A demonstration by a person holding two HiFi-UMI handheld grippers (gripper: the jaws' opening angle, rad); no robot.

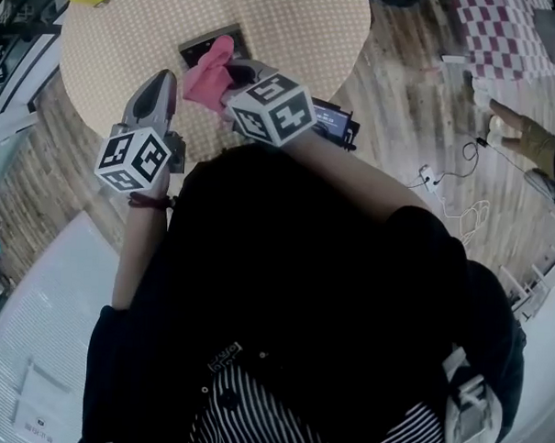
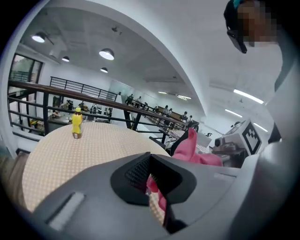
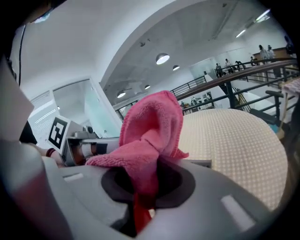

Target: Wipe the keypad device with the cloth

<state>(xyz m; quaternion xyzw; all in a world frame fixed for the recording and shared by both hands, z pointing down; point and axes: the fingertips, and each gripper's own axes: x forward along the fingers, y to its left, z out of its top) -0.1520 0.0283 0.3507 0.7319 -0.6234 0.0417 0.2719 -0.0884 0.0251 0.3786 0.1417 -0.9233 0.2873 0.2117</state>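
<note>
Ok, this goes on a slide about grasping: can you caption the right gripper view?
Right gripper shut on a bunched pink cloth, round beige table beyond.

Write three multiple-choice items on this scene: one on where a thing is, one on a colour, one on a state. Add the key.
1. Where does the yellow bottle stand?
A. In a basket.
B. On the round table, near its edge.
C. On a shelf.

2. What colour is the cloth?
A. Blue.
B. White.
C. Pink.

3. How is the right tool?
A. Open and empty.
B. Shut on the cloth.
C. Shut on the bottle.

Key:
1 B: the left gripper view shows it upright on the tabletop.
2 C: every view shows it pink.
3 B: the right gripper view shows the cloth pinched between its jaws.
</note>
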